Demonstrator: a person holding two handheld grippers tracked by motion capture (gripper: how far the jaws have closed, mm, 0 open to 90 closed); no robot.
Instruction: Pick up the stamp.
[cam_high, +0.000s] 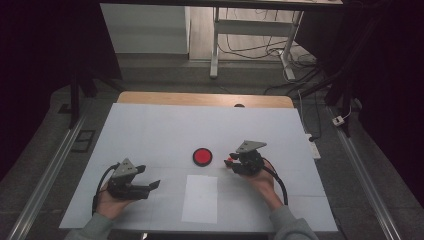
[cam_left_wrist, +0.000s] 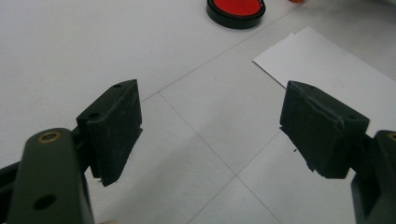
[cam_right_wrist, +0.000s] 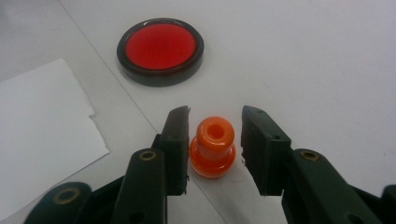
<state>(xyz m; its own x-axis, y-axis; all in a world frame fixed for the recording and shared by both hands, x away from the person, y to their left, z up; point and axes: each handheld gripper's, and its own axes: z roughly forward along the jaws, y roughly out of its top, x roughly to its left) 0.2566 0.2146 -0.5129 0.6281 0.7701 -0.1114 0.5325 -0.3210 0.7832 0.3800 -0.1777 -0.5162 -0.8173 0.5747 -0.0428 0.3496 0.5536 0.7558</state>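
Two hand-held grippers rest on the white table. The right gripper has its jaws parted around a small orange plastic knob-shaped piece, the left pad seemingly touching it. Just beyond lies a round black-rimmed red disc. The left gripper stands wide open beside a white paper sheet.

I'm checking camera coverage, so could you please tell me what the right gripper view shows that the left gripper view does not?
The right gripper view alone shows a small orange stamp standing upright between the right tongs, one jaw touching it and the other a little apart. The left gripper view alone shows the left tongs, open wide over bare table. Both show the round red ink pad and the white paper sheet.
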